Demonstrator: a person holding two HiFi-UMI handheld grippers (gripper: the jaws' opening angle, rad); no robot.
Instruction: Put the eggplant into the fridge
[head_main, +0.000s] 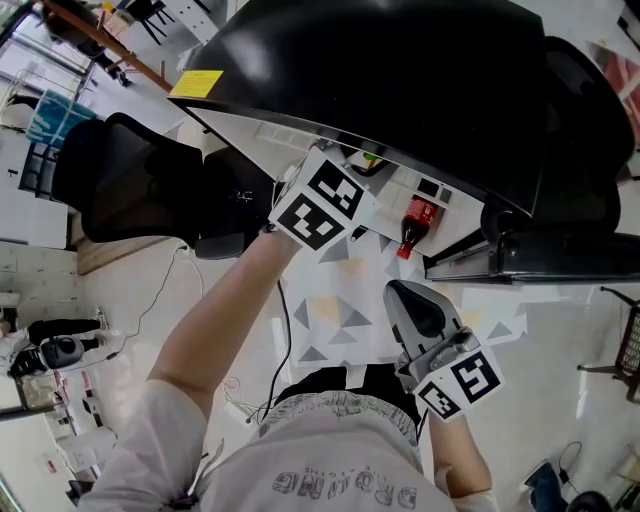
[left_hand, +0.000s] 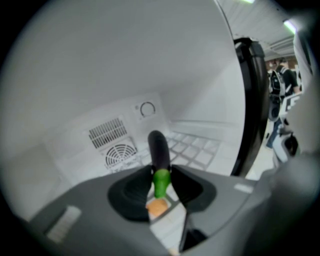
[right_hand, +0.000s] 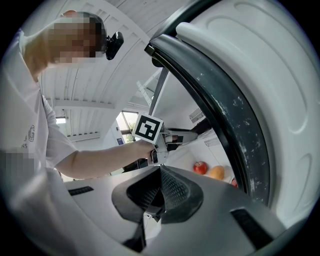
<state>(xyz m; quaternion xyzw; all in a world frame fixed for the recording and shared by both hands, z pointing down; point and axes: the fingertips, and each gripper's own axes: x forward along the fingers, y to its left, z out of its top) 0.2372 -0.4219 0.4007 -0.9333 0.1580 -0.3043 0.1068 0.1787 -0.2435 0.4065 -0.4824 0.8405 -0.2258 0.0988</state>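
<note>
Left jaws on eggplant (left_hand: 159, 149), stem (left_hand: 161, 182) part-hidden

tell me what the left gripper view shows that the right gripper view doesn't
Only the left gripper view plainly shows the eggplant, with its green stem between the left fingers. Only the right gripper view shows the person's arm and the marker cube at its hand, a red apple, and the right fingers closed together with nothing between them. Both show the white inside of the fridge, its vents and its dark door seal.
</note>
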